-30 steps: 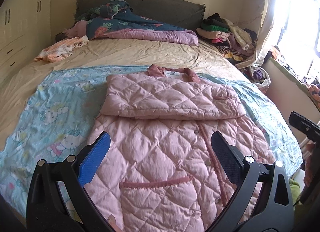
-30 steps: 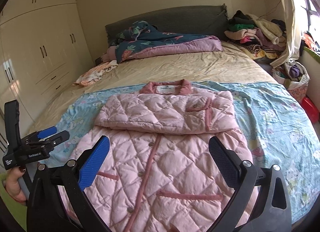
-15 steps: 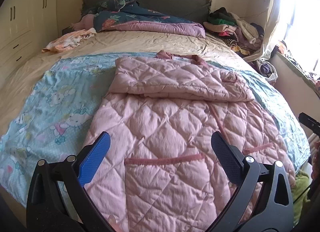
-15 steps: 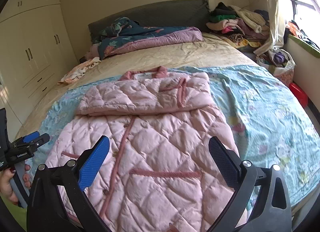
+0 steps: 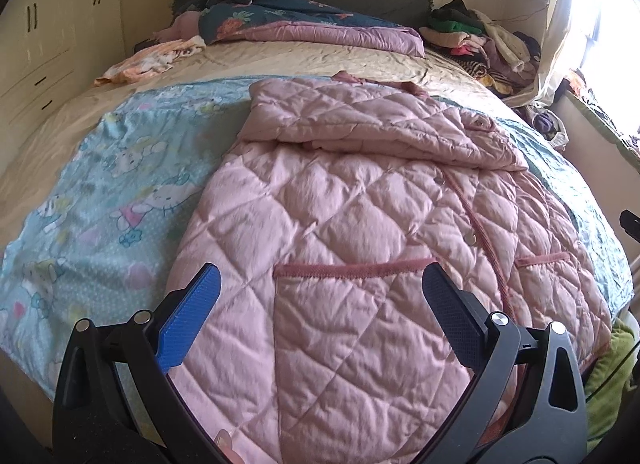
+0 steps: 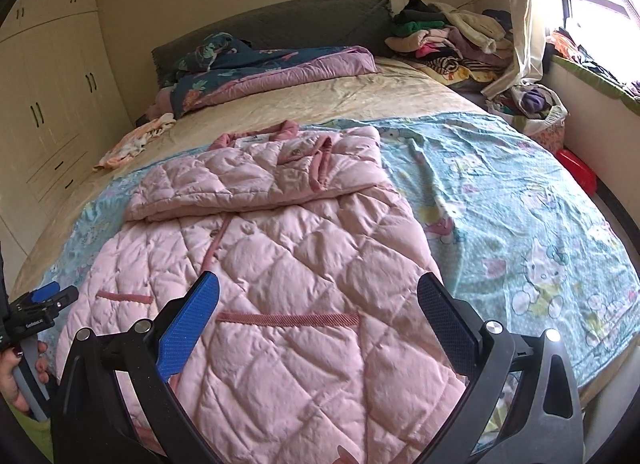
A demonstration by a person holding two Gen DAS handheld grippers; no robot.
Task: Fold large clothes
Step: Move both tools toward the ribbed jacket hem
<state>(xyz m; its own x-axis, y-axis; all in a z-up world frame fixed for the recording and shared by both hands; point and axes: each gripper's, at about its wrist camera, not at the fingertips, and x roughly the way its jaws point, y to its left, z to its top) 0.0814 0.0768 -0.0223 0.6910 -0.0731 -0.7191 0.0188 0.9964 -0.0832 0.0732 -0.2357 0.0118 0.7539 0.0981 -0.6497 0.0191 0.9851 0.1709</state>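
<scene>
Partly hidden: pink coat (image 5: 360,224) hem, behind left tool (image 5: 320,292).

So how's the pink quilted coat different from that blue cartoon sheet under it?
The pink quilted coat is puffy and diamond-stitched, in one plain colour; the blue cartoon sheet is thin, flat and printed with cartoon cats. The coat has its sleeves folded across its chest; the sheet lies spread in one layer and reaches wider on both sides. Both lie on the bed.

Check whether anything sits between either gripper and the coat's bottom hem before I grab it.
Nothing visible does. The left gripper and right gripper both hang open right over the coat, near its pockets, with only quilted fabric between their fingers. The hem itself is hidden below both views.
</scene>
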